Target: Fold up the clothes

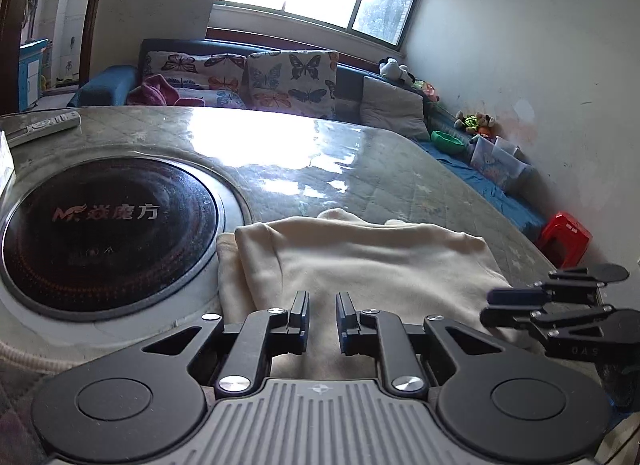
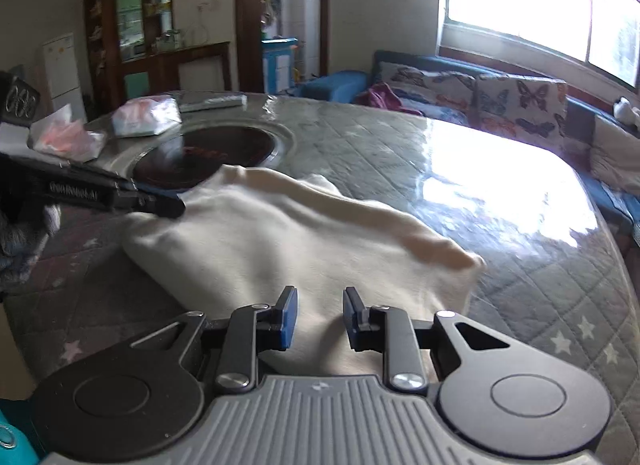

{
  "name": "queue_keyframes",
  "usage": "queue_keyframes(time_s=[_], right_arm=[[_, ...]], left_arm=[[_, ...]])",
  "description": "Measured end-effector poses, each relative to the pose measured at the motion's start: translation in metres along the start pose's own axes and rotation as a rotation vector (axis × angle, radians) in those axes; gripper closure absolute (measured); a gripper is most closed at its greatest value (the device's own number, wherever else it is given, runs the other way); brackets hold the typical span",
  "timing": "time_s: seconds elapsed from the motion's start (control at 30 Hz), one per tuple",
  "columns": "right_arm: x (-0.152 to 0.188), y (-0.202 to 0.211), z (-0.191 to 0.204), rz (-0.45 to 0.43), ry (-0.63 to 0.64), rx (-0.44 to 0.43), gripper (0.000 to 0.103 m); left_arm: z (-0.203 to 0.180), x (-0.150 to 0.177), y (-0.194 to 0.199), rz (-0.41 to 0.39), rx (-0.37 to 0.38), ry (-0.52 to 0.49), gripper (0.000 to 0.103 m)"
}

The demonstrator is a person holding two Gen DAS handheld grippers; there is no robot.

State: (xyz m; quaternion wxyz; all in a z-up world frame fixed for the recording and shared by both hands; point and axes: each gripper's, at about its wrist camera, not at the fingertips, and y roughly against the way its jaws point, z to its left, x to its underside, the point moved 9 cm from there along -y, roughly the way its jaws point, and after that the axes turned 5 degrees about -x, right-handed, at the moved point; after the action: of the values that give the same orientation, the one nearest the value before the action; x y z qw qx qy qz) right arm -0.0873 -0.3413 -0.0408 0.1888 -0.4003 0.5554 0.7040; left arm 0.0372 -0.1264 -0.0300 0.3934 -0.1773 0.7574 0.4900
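A cream garment (image 1: pixel 360 257) lies folded on the round table (image 1: pixel 360 157), with a smaller layer sticking out at its left edge. My left gripper (image 1: pixel 323 315) hovers over the garment's near edge, open with a narrow gap and only cloth showing behind it. In the left wrist view my right gripper (image 1: pixel 500 307) comes in from the right over the garment's right corner, its fingers apart. The right wrist view shows the garment (image 2: pixel 280 233) slightly blurred, my right gripper (image 2: pixel 320 317) open above its near edge, and the left gripper (image 2: pixel 172 207) at its far-left edge.
A round black induction hob (image 1: pixel 108 225) is set into the table just left of the garment. A remote (image 1: pixel 44 127) and plastic bags (image 2: pixel 146 117) lie beyond it. A sofa with butterfly cushions (image 1: pixel 292 81) stands behind the table, and a red stool (image 1: pixel 564 237) sits right.
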Motion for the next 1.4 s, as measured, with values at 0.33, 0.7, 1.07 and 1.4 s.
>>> queue_keyframes(time_s=[0.33,0.7,1.07,1.4], right_arm=[[-0.019,-0.008,-0.033,-0.01,-0.03,0.037,0.08],[-0.037,-0.059,-0.073,0.018,-0.1,0.051,0.081],[-0.06,-0.076,-0.061,-0.003,-0.064,0.014,0.081],[-0.059,-0.076,-0.059,0.006,-0.053,0.031,0.08]], left_arm=[[0.007,-0.027,-0.019,-0.004,-0.025,-0.02,0.088],[0.02,-0.039,-0.058,0.038,-0.07,-0.032,0.088],[-0.034,-0.057,-0.081,0.04,0.037,-0.112,0.088],[-0.032,-0.051,-0.093,0.066,0.014,-0.117,0.087]])
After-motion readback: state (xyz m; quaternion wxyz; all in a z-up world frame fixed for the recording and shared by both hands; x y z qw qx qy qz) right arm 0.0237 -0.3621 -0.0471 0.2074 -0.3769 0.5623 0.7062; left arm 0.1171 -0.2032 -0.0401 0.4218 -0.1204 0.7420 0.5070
